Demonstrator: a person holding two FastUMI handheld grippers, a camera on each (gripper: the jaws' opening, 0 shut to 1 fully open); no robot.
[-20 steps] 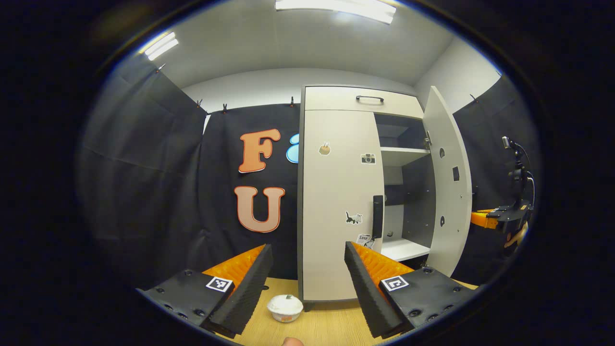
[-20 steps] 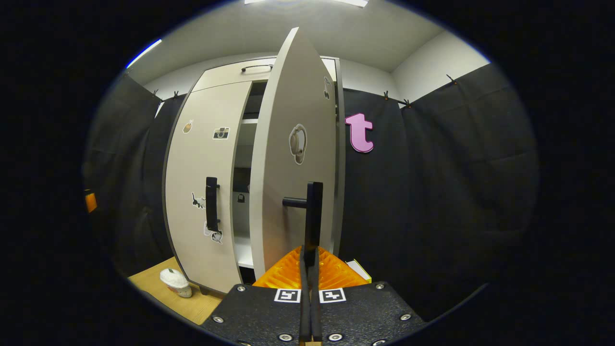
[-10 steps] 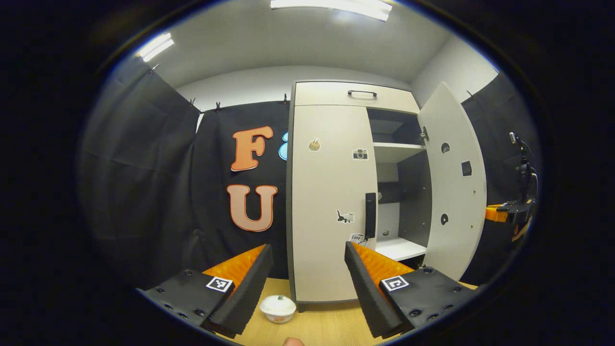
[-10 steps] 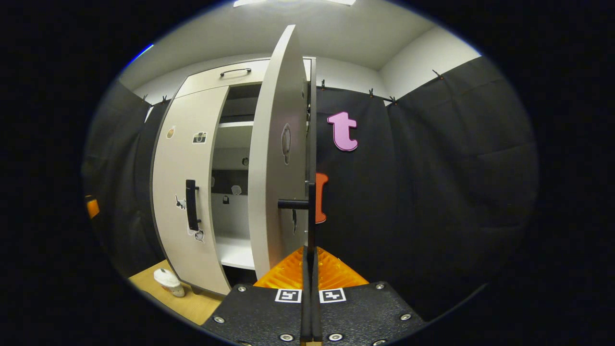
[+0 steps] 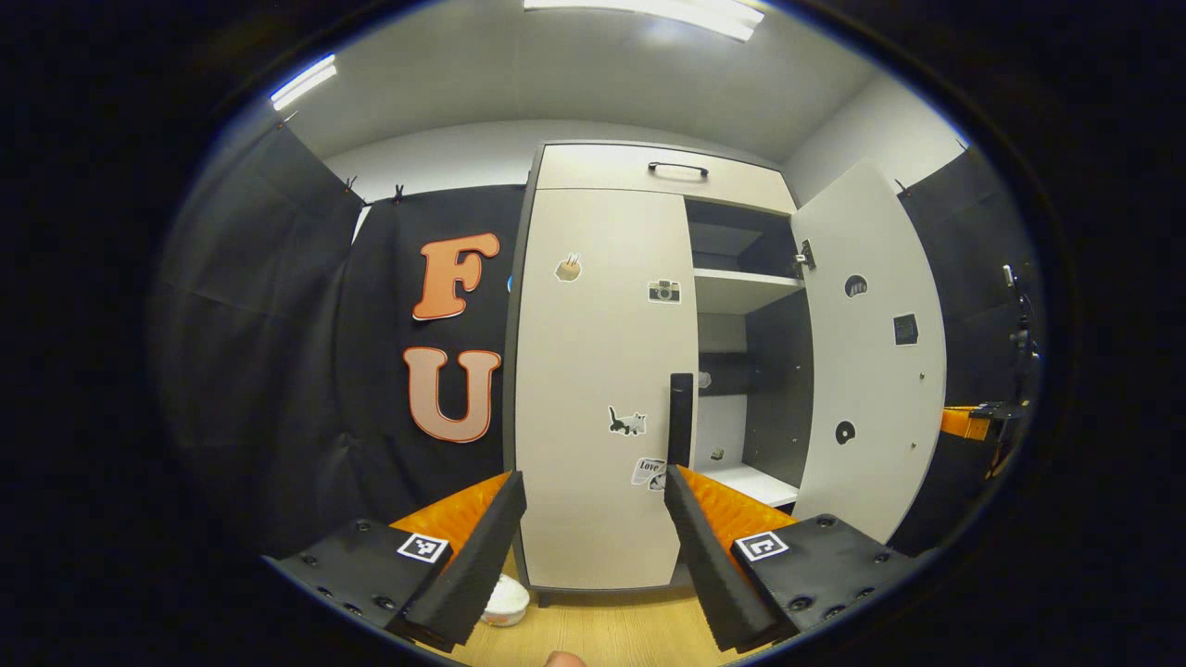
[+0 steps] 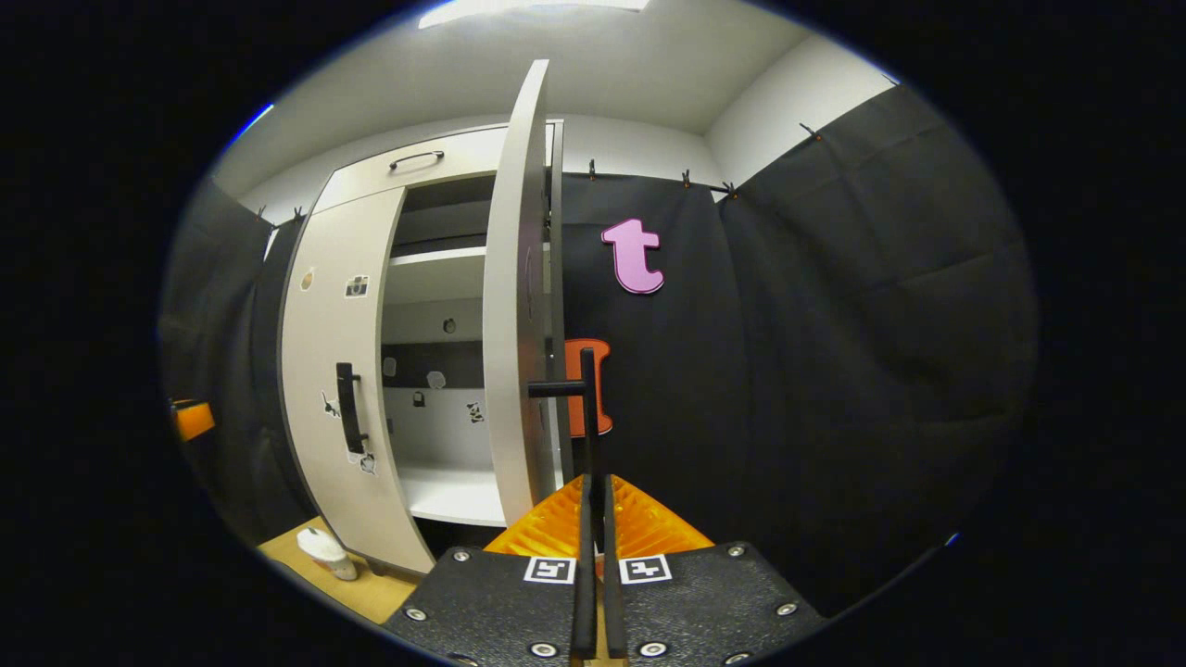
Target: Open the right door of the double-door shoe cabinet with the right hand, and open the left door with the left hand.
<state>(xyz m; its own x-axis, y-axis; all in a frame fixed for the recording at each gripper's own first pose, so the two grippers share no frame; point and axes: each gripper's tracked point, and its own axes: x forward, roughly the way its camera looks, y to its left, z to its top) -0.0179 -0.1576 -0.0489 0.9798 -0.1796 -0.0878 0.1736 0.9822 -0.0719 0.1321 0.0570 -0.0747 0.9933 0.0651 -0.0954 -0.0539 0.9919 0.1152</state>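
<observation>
The right door (image 5: 871, 352) of the cabinet (image 5: 667, 176) is swung wide open. From the left gripper view it stands at about 3 o'clock, and you can see the shelves (image 5: 741, 283) inside. The right gripper (image 6: 593, 496) holds that door's handle (image 6: 586, 408). Its two fingers are squeezed together on the thin black bar, which sticks straight up from between them at 12 o'clock. In the left gripper view that gripper (image 5: 973, 421) shows far off at 3 o'clock, past the edge of the door.

The left door (image 5: 602, 380) is shut. Its handle (image 5: 681, 419) is a dark bar on the door's right edge, just above the right finger of the left gripper (image 5: 593, 514). That gripper's fingers are spread wide apart with nothing in them, and it is near the door but not touching it.

A small white bowl (image 5: 505, 602) sits on the floor (image 5: 611, 625) at 6 o'clock, by the cabinet's foot.

I think the right door part is about done. Next is the left door. The left gripper needs to go up and a bit to 1 o'clock, put its fingers around the bar, close them, and pull the door out to the left.
</observation>
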